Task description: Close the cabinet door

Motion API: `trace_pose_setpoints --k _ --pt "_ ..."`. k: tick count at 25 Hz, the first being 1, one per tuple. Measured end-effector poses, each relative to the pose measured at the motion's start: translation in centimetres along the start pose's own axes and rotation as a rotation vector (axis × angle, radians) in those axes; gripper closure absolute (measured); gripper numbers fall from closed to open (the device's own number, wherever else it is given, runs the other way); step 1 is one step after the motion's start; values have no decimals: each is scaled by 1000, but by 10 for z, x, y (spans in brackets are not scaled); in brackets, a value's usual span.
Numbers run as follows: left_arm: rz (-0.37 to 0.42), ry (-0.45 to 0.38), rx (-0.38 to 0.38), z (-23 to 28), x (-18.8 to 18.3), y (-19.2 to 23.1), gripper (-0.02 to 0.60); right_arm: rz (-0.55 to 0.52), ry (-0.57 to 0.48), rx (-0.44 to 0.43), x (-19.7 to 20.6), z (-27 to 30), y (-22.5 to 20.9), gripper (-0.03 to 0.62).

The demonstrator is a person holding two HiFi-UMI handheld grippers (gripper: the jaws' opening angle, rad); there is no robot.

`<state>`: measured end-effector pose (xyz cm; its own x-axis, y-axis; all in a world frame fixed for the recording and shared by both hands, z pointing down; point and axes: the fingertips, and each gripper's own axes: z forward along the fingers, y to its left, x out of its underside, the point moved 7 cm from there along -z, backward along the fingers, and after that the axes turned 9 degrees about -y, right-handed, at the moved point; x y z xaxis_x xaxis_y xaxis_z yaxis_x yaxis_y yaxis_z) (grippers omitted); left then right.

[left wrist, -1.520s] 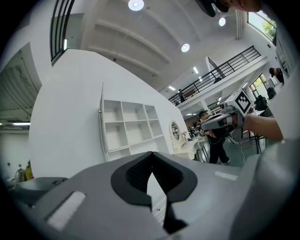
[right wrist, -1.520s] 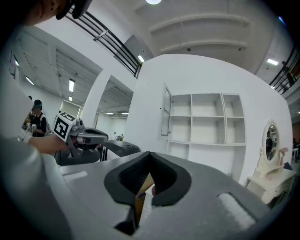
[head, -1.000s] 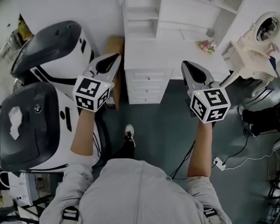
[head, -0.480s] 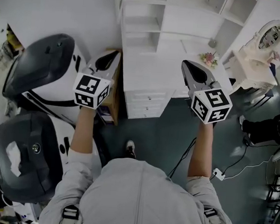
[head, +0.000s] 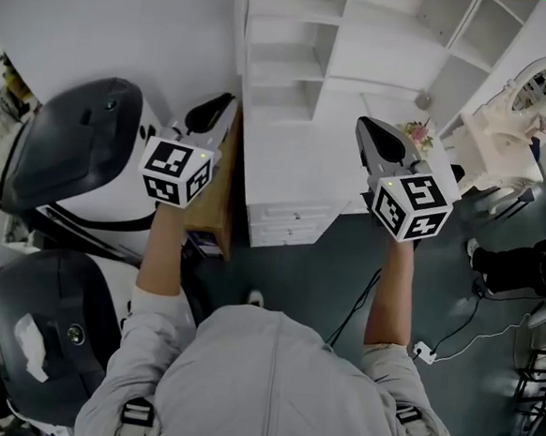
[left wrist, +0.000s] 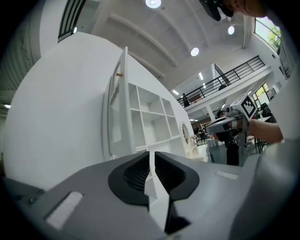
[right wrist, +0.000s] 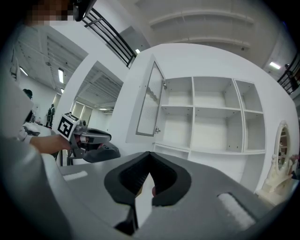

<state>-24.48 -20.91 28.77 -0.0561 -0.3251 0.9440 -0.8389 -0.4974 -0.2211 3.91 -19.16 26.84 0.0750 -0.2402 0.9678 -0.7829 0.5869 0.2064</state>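
The left gripper (left wrist: 150, 157) is only cracked open a sliver. Its jaws have just been opening and there's nothing between them. The right gripper (right wrist: 150, 168) has its tips pinched together, empty too. Both point level at the white cabinet (right wrist: 193, 112).

The cabinet door (left wrist: 123, 101) stands swung out. It's ahead of the left gripper and a touch to its left, with the free edge as the nearest part, so from there it's seen at a sharp slant. It's well apart from the jaws, no contact. From the right gripper it's ahead and up to the left, showing its glazed face and one little knob (right wrist: 158, 130) low by the free edge.

Room to move: the left gripper's side is tight. A big black-and-white machine (head: 72, 140) sits close on its left, and a brown wooden panel (head: 220, 194) runs under it along the desk's left edge (not much slack there). A second machine (head: 38, 335) is behind it, off the person's left elbow. The right gripper hangs over the front right of the desk (head: 296, 158). Behind both grippers, between the arms, there's open dark floor (head: 315, 282).

Counts:
- two grippers
- one door
- two machines
- three columns of open shelves right of the door
- one bunch of flowers (head: 416, 131) just ahead-right of the right gripper
- one vanity mirror (head: 538, 83) farther off to its right
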Motion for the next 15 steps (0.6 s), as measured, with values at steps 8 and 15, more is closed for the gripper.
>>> trace_pose_setpoints --k 8,15 --pt "-51 -15 33 36 8 36 417 16 -7 39 7 38 -11 592" --pt "-84 -51 29 59 1 49 374 11 2 38 11 46 -16 592"
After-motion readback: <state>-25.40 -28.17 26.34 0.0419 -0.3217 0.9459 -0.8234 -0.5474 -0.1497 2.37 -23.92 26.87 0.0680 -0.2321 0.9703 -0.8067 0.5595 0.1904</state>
